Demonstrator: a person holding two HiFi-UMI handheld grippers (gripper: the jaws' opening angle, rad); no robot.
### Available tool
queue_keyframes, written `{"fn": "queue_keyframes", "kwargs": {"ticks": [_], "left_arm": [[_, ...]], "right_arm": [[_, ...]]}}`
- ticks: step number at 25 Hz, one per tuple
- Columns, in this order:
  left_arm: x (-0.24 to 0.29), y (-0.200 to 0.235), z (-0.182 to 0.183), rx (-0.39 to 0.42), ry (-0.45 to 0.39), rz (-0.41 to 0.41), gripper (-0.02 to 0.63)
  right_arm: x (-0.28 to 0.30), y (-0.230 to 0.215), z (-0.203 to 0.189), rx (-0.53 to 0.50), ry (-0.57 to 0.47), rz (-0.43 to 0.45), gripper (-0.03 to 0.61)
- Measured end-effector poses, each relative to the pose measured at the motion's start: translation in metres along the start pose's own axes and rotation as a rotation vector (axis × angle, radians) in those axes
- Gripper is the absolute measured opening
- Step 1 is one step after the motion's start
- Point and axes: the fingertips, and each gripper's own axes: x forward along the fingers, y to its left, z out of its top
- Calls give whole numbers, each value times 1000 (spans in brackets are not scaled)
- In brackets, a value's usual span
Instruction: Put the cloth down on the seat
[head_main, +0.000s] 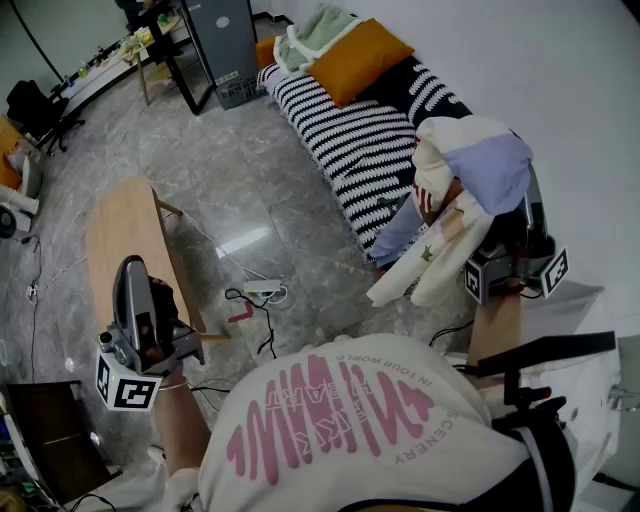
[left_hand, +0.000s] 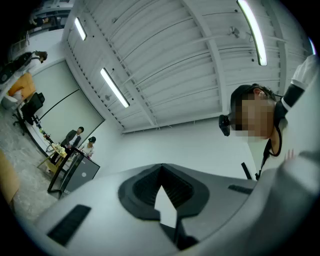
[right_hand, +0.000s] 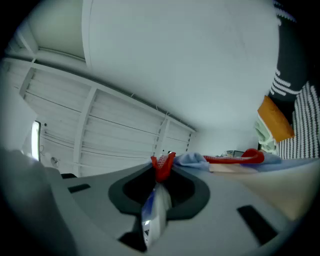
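Observation:
The cloth (head_main: 470, 190), a bundle of cream and lavender fabric with red trim, hangs above the near end of the seat (head_main: 350, 135), a long couch under a black-and-white striped cover. My right gripper (head_main: 528, 215) is at the right, by the white wall, shut on the cloth's upper part. In the right gripper view (right_hand: 159, 175), red-edged fabric (right_hand: 162, 165) is pinched between the jaws and more of it trails off to the right. My left gripper (head_main: 130, 268) is low at the left and points upward. Its jaws (left_hand: 162, 192) are shut on nothing and face the ceiling.
An orange cushion (head_main: 358, 58) and a pale green blanket (head_main: 315, 35) lie at the couch's far end. A wooden ironing board (head_main: 125, 230) stands at the left beside my left gripper. A power strip with cables (head_main: 262, 293) lies on the grey floor. A dark cabinet (head_main: 222, 45) stands at the back.

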Motion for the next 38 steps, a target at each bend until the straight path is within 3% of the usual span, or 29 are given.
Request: {"fn": "queue_keyframes", "kwargs": {"ticks": [10,15,22,27,30,35,38], "left_arm": [[-9,4,6,-3,-34,17,9],[-11,-2,13,6,-39,4,9],[-15,4,14,23,7,18,9],[-16,43,-3,11,37,15,9],[22,72,-11,11,32,13,9],[78,112,-33,-2,50,39,9],[134,154,-59,3,62,69,9]], "right_arm": [[2,-1,-2,-17,19,7,72],[13,2,-7,-167,113,-74,74],[21,0,-24,-250,88,-162,72],[33,-52,-56,-361,155,-281,72],[71,-105,-56,-414,214,-337,72],[118,-181,-56,-449,297,-360,72],[157,-253,-41,-451,358,-369,72]]}}
